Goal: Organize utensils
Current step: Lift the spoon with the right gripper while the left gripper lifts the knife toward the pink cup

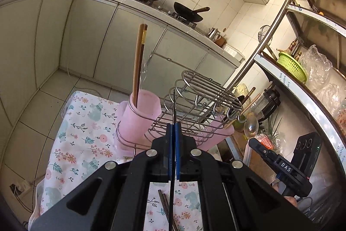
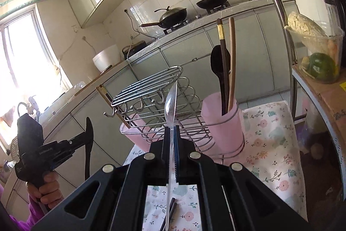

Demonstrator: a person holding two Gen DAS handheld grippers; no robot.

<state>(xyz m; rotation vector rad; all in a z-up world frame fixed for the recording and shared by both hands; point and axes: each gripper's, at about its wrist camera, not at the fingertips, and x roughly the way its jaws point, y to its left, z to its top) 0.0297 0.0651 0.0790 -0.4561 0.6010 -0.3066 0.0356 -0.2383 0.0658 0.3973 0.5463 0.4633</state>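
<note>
Both wrist cameras look closely, from opposite sides, at the wire rack point(image 1: 194, 105).

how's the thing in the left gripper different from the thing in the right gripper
The left gripper is shut on a black knife with a flat, saw-toothed blade; the right gripper is shut on a metal spoon with a rounded bowl. The knife is dark and dull, the spoon shiny and reflective. Seen edge-on, the knife is a thin line, while the spoon's bowl looks wider. Both point up toward the wire rack, each held by its handle end.
</note>
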